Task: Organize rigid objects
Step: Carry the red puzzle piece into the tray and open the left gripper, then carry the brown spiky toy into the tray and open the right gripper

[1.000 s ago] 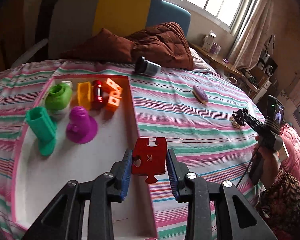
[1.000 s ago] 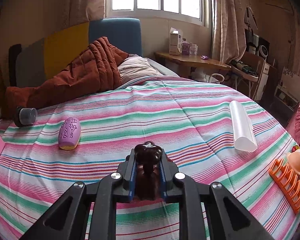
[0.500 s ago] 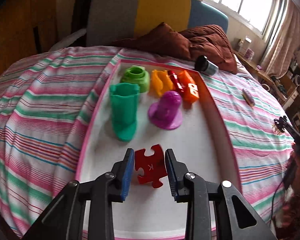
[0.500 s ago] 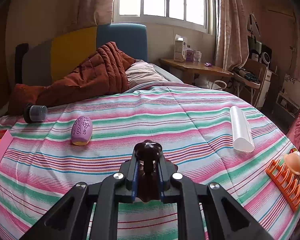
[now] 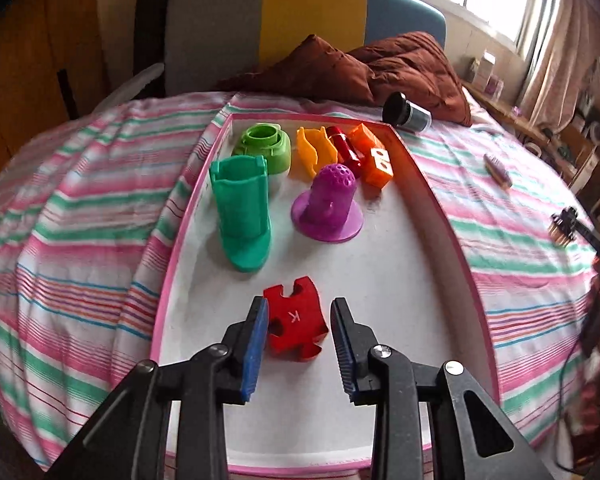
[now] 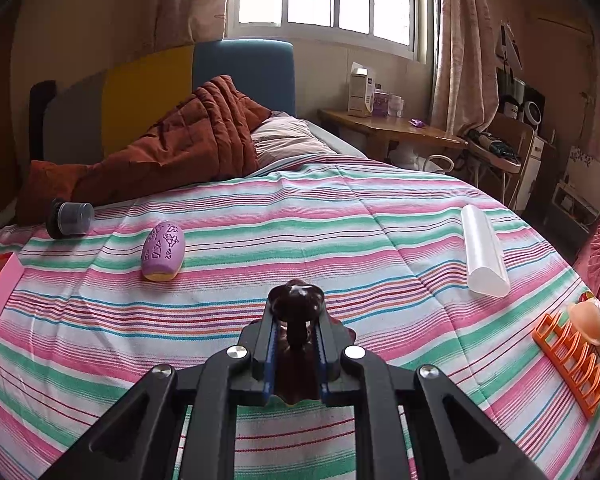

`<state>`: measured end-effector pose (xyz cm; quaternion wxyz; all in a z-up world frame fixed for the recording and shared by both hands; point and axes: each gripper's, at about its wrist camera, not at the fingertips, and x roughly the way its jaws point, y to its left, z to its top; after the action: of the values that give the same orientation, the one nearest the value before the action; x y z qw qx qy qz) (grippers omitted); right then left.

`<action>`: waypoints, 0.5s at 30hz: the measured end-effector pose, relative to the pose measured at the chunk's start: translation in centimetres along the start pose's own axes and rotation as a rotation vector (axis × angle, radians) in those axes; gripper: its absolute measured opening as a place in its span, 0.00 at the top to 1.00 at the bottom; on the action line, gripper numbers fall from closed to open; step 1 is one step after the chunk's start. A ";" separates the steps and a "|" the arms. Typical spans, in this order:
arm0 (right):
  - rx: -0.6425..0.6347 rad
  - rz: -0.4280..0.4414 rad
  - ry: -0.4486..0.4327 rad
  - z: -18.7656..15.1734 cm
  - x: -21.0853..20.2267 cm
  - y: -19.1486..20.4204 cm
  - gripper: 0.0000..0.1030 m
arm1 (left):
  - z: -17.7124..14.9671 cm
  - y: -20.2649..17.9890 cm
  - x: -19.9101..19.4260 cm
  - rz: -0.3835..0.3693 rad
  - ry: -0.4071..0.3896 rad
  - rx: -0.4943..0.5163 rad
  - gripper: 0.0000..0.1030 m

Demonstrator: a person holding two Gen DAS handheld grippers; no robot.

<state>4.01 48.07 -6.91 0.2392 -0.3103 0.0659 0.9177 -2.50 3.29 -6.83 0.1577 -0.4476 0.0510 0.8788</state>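
My left gripper [image 5: 299,308] is shut on a red puzzle piece [image 5: 296,326] marked K, held low over the near part of a pink-rimmed white tray [image 5: 380,280]. Farther back in the tray stand a green boot-shaped cup [image 5: 242,208], a light green ring [image 5: 266,144], a purple perforated dome [image 5: 332,200], a yellow piece [image 5: 314,152], a red cylinder [image 5: 344,146] and orange blocks [image 5: 374,160]. My right gripper [image 6: 296,322] is shut on a dark brown knob-topped piece [image 6: 296,300] above the striped bedspread [image 6: 340,220]. It also shows far right in the left wrist view.
On the bedspread lie a black-lidded jar [image 6: 70,218], a purple oval toy [image 6: 164,250], a clear tube [image 6: 482,250] and an orange rack [image 6: 572,360] at the right edge. A brown quilt [image 6: 180,148] is heaped by the headboard. The tray's pink corner [image 6: 0,292] shows at left.
My left gripper swung left from the tray's right rim to over its near middle and came lower, still holding the puzzle piece. The right gripper hardly moved.
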 end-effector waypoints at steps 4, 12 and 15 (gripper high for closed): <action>0.000 0.007 -0.005 0.0 -0.2 0.0 0.86 | 0.4 0.1 0.3 0.066 -0.003 0.019 0.68; 0.004 0.048 0.016 0.2 -0.7 0.2 0.86 | 0.2 2.2 -0.9 0.063 -0.047 -0.082 0.48; 0.009 0.085 0.022 0.0 -1.5 0.7 0.86 | 0.0 2.2 -2.2 0.004 -0.097 -0.139 0.25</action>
<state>4.75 46.87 -5.98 0.2004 -0.3161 0.0857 0.9233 -1.99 0.72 -5.12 0.1270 -0.4141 -0.0169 0.9012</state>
